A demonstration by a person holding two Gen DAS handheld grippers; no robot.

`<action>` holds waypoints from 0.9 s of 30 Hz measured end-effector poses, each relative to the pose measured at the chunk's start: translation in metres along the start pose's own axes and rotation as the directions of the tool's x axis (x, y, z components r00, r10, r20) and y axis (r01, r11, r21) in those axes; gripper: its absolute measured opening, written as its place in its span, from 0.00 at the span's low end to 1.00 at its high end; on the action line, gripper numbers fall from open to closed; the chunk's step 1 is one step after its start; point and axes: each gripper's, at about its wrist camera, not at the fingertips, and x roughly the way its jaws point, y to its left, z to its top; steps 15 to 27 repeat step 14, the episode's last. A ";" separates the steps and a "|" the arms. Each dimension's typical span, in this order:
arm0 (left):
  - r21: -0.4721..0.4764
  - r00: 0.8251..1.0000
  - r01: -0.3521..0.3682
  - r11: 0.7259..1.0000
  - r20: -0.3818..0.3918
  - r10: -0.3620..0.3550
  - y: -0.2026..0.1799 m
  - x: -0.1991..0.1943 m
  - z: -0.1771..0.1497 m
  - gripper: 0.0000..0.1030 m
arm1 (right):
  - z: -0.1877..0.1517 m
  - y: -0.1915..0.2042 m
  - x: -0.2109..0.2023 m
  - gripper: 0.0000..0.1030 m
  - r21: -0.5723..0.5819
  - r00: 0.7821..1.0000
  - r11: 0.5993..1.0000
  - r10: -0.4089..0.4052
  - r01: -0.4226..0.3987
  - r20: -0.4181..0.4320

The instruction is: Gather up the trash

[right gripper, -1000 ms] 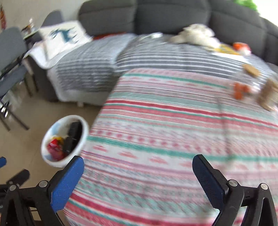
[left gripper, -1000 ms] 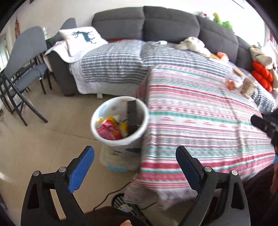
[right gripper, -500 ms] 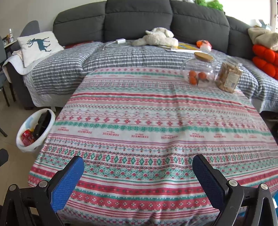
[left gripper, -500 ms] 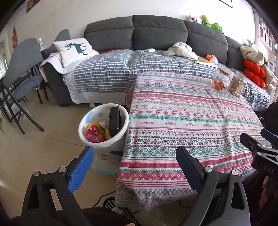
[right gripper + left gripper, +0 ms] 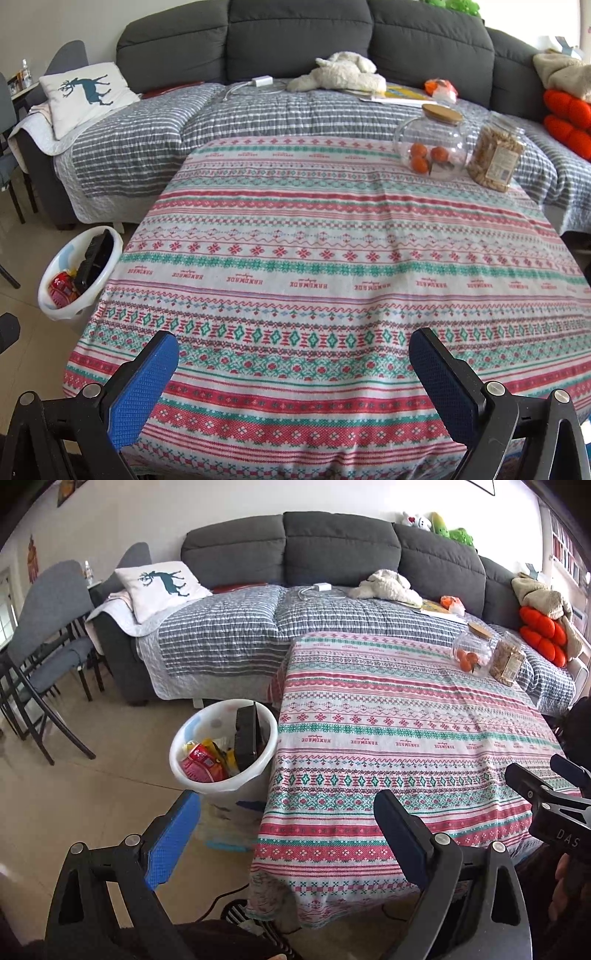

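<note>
A white trash bin (image 5: 192, 734) stands on the floor at the table's left side. It holds red and yellow wrappers (image 5: 202, 763) and a black box (image 5: 246, 734). It also shows in the right wrist view (image 5: 62, 310). My left gripper (image 5: 288, 823) is open and empty, low near the table's front left corner, short of the bin. My right gripper (image 5: 293, 367) is open and empty above the table's front edge. The right gripper also shows at the right edge of the left wrist view (image 5: 546, 794).
The table carries a patterned cloth (image 5: 332, 266), a round glass jar of oranges (image 5: 430, 147) and a snack jar (image 5: 496, 157) at the far right. A grey sofa (image 5: 332, 554) with a striped blanket stands behind. Folding chairs (image 5: 40, 635) are at the left.
Both grippers have drawn back and steadied, so more of the table and sofa shows. Both stay open and empty. The bin has not moved.
</note>
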 end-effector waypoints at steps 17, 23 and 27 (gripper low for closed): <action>0.013 1.000 -0.009 1.000 -0.019 0.010 -0.003 0.007 0.001 0.94 | 0.000 -0.001 0.008 0.99 0.005 1.000 1.000 -0.009 0.008 0.007; 0.013 1.000 -0.009 1.000 -0.019 0.010 -0.003 0.007 0.001 0.94 | 0.000 -0.001 0.008 0.99 0.005 1.000 1.000 -0.009 0.008 0.007; 0.013 1.000 -0.009 1.000 -0.019 0.010 -0.003 0.007 0.001 0.94 | 0.000 -0.001 0.008 0.99 0.005 1.000 1.000 -0.009 0.008 0.007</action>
